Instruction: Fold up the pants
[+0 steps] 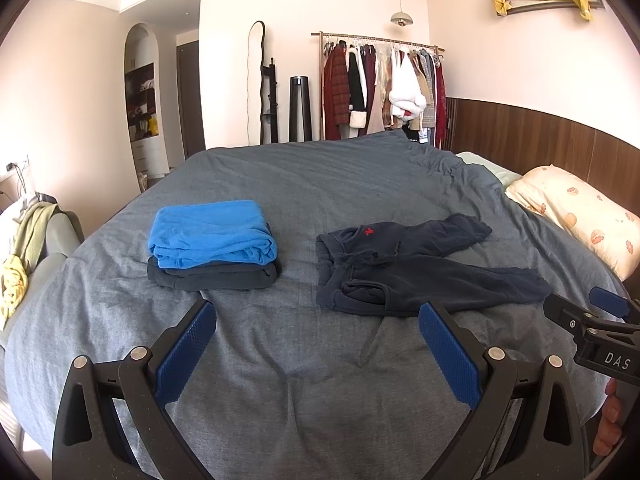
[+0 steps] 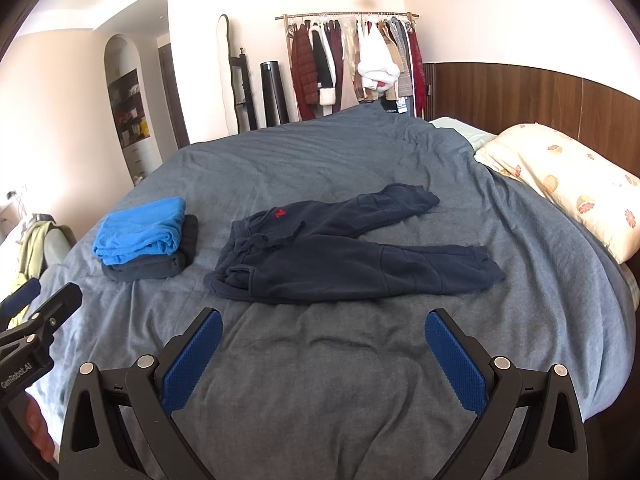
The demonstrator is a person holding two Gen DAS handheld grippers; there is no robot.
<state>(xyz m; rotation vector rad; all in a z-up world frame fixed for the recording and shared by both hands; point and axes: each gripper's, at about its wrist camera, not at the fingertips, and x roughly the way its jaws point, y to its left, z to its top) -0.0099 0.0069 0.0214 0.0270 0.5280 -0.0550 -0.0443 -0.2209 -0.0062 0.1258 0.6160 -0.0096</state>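
In the left wrist view the left gripper [image 1: 318,344] hangs above the near part of the bed [image 1: 280,380] with its blue pads spread wide and nothing between them. The navy pants [image 1: 404,268] lie unfolded ahead and a little to the right, waistband toward the left, the two legs splayed apart toward the pillow [image 1: 576,216]. To their left sits a folded stack [image 1: 212,246], a blue garment on a dark one, well apart from the pants. The right gripper [image 1: 592,316] shows at the right edge, and from here its jaws cannot be judged.

The likely fault starts with the legs: they diverge, so a fold taken from the waistband alone would probably leave one leg trailing askew. The quilt is soft and rumpled (it is grey-blue, fairly close in tone to the pants), so a pinch that goes too deep could catch bedding along with cloth and drag it.

In the right wrist view the right gripper [image 2: 324,350] is likewise spread wide and empty, above the bed [image 2: 320,392] just short of the pants [image 2: 340,264]. The near leg's cuff lies to the right, the drawstring loose at the waist. The folded stack [image 2: 148,240] sits left of the waistband; a wide sweep leftward could knock it. The left gripper [image 2: 40,304] shows only partly at the left edge.
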